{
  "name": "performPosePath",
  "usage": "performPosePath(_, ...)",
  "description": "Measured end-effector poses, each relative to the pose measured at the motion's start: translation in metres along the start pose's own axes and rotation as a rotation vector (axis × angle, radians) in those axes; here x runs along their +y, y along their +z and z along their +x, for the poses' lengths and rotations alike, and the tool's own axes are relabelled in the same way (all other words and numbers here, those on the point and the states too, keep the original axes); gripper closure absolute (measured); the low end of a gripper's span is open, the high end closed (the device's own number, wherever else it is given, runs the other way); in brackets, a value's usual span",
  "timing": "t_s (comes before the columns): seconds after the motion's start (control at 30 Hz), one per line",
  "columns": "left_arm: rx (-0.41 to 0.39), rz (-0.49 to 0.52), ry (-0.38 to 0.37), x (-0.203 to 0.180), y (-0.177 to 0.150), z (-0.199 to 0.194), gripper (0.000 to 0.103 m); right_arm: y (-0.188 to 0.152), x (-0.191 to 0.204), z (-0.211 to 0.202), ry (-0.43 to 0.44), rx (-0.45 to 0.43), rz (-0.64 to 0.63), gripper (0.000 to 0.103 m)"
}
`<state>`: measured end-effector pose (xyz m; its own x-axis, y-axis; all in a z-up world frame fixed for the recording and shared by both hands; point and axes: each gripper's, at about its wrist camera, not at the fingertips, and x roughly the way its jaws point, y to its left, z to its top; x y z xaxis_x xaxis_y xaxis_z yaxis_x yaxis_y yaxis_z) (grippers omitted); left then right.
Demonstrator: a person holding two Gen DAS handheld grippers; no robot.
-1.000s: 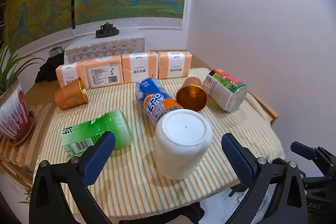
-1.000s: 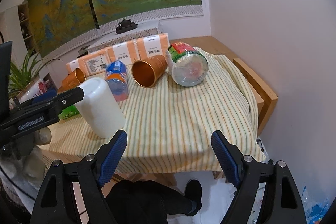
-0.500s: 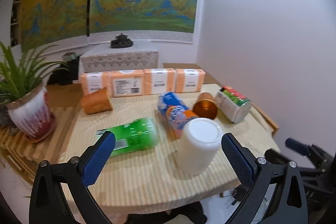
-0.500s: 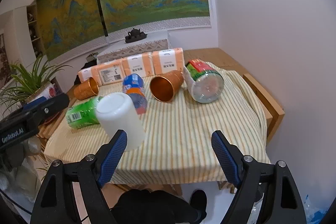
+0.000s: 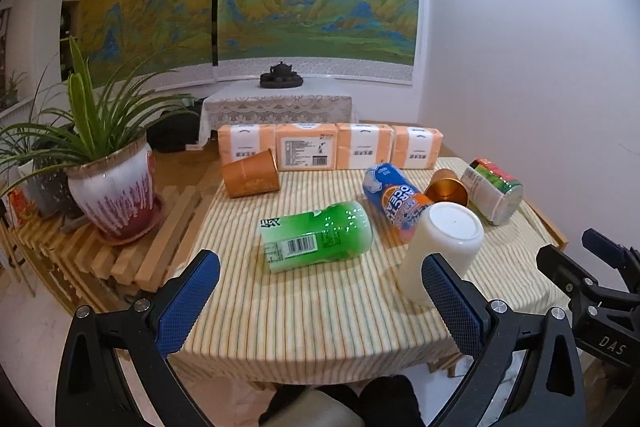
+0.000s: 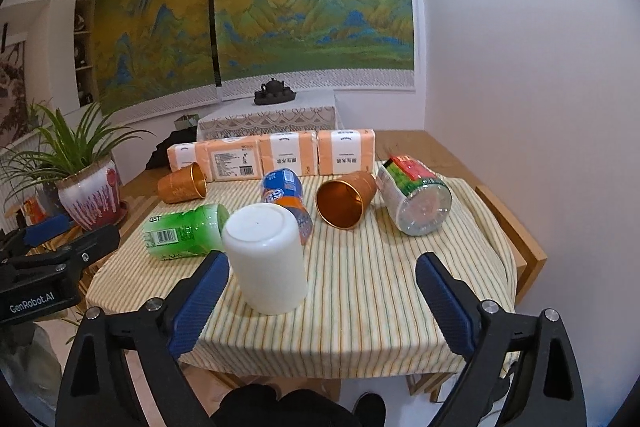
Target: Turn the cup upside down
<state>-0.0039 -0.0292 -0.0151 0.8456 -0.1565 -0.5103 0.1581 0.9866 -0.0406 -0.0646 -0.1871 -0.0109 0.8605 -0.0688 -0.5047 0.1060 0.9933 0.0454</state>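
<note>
The white cup [image 6: 265, 259] stands inverted, base up, near the tabletop's [image 6: 384, 291] front edge, and both grippers, left [image 5: 320, 301] and right [image 6: 322, 301], have drawn back with jaws wide open and empty, so the flip appears complete.

Left gripper [image 5: 320, 291]: jaws spread wide, holding nothing. Right gripper [image 6: 322, 293]: jaws spread wide, holding nothing, level with left.

Table [image 6: 516, 227] (striped cloth [image 6: 380, 291]); cup [image 6: 264, 263], bottles.
</note>
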Motion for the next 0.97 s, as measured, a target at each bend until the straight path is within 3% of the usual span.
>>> performPosePath(0.97, -0.003, -0.011, 0.023, 0.0009, -0.0015, 0.0037, 0.001, -0.0042, 0.0019, 0.0042, -0.003, 0.012, -0.005, 0.009)
